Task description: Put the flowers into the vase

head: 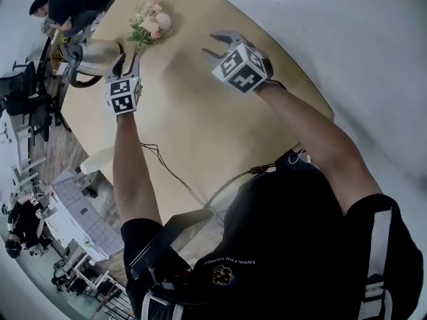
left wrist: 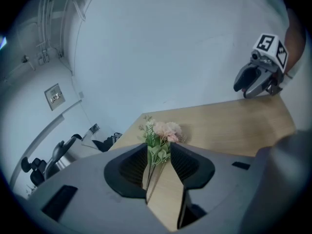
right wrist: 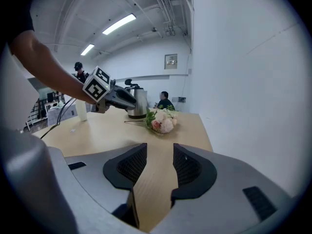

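Observation:
A small bouquet of pink and cream flowers (head: 152, 24) with green leaves lies on the wooden table (head: 200, 132), near its far end. A shiny metal jug-like vase (head: 93, 53) stands just left of it. My left gripper (head: 126, 62) hovers open between the vase and the bouquet, just short of the blooms. In the left gripper view the flowers (left wrist: 161, 132) and their stems show through the gap of my left gripper (left wrist: 160, 155), apart from the pads. My right gripper (head: 215, 47) is open and empty, to the right of the bouquet. In the right gripper view the flowers (right wrist: 161, 122) lie well ahead of my right gripper (right wrist: 160, 152).
A black cable (head: 175, 174) trails across the near part of the table. A white cup (right wrist: 82, 110) stands at the table's left side. A white wall (head: 347, 39) runs close along the right edge. People (head: 63, 5) and office chairs (head: 27, 92) are beyond the far end.

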`<state>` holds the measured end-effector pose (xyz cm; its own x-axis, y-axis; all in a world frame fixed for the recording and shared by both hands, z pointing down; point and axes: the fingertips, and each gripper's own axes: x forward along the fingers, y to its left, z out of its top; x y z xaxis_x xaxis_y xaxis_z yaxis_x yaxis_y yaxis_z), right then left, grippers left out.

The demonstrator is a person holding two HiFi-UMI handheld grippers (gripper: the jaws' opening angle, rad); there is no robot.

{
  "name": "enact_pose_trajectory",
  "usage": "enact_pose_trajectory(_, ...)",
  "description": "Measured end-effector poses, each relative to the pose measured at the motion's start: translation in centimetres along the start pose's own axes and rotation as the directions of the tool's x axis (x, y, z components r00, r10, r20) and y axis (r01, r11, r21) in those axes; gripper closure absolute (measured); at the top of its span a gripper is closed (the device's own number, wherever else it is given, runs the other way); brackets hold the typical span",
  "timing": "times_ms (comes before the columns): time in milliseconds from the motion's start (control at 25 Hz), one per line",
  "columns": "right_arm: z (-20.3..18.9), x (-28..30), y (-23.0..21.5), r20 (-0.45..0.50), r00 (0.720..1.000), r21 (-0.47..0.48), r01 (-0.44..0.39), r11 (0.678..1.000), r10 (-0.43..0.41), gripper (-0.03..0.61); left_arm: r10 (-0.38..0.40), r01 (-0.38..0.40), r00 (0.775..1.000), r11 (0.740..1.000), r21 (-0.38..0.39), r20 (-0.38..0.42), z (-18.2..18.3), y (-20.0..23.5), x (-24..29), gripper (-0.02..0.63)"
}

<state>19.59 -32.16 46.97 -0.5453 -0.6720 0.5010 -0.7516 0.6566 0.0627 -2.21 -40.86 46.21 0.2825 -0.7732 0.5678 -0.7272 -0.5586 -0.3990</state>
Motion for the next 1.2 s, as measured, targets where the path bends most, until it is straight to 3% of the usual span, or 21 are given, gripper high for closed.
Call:
enact_pose_trajectory(320,-3.4,-1.3,-3.0,-0.040,0.998,0.038,0.043,0.998,-0.041,0.416,-0.032,0.033,0.999,0.998,0.051,-0.025,2.2,-1.0,4.0,0.465)
enact_pose_trajectory(760,-4.6,-0.3,-3.0,-0.048,0.999,0.051,0.024,0.998,-0.021,0.416,-0.046,0.049,0.998,0.992,0.119,-0.034,5.5,0.0,7.1,0.465)
enact_pose_trajectory(1200,-6.6,-0.5,-5.0,-0.079,0.995,0.090,0.064,0.994,-0.057,0.416,-0.121,0.139,0.989,0.945,0.296,-0.079,8.3,-2.5,11.2,0.465)
